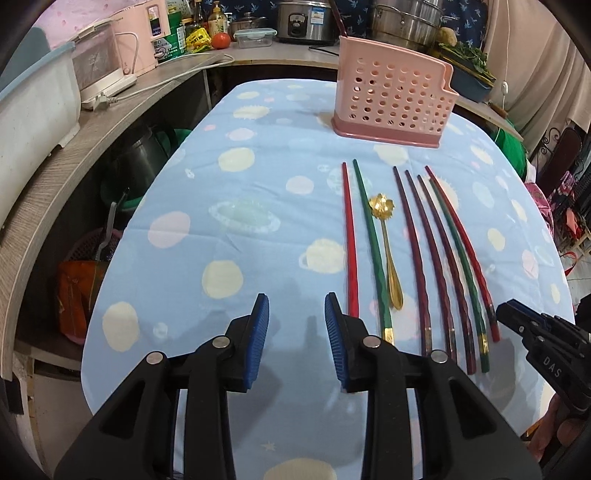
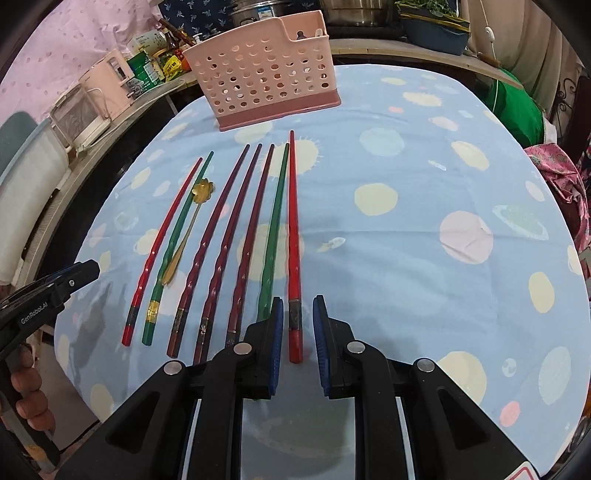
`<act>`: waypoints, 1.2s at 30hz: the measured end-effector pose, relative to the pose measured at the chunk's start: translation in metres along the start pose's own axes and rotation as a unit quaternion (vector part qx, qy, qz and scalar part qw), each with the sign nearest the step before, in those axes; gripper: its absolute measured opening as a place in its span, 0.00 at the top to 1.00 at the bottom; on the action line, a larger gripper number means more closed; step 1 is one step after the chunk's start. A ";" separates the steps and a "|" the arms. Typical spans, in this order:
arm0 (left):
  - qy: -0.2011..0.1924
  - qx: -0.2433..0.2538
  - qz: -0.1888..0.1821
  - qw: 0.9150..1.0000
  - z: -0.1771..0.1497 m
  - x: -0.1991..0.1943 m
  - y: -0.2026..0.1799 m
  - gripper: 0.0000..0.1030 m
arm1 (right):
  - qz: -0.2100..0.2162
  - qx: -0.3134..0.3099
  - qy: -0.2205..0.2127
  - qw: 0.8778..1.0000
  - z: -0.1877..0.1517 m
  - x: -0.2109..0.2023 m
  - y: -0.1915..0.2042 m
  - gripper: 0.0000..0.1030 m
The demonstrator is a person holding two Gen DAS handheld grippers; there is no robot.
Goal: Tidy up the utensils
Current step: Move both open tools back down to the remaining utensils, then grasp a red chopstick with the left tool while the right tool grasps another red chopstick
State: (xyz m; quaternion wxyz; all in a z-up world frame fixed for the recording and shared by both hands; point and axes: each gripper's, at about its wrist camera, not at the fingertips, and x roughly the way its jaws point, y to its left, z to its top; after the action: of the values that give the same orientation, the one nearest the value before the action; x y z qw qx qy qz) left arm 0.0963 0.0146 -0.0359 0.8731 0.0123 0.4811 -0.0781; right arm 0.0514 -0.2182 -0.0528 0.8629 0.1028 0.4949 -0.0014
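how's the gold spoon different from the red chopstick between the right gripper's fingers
The gold spoon is metallic, with a flower-shaped bowl; the red chopstick is a plain tapering stick. The spoon is shorter. The chopstick sits between the right gripper's open fingers; the spoon lies among the left chopsticks. Both lie flat, pointing toward the basket.

Blue spotted tablecloth (image 1: pixel 229 229); tomato (image 1: pixel 221 40); rice cooker (image 1: pixel 303 20); green bag (image 2: pixel 517 107)

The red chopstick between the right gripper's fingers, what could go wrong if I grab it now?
1. The red chopstick lies close beside a green chopstick; the left finger of the right gripper already overlaps the green one's end and may nudge or pinch it too.
2. The grip would be near the thick end, so the long tip could droop or swing.
3. The pink holder stands upright beyond; a swinging tip might knock it.
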 end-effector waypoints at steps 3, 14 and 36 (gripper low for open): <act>0.003 0.001 -0.005 1.000 -0.005 -0.001 -0.002 0.66 | 0.000 -0.002 0.003 1.000 -0.002 0.002 0.000 0.83; 0.019 0.004 -0.026 0.999 -0.015 0.003 -0.008 0.55 | -0.009 -0.006 0.009 1.000 -0.007 0.009 -0.001 0.92; 0.065 0.004 -0.042 0.997 -0.029 0.026 -0.015 0.63 | -0.016 -0.013 0.005 1.000 -0.008 0.009 0.002 0.93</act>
State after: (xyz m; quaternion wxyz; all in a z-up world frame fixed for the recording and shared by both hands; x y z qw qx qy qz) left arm 0.0835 -0.0011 -0.0722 0.8357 0.0008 0.5369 -0.1153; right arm 0.0493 -0.2140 -0.0637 0.8616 0.0832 0.5006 -0.0085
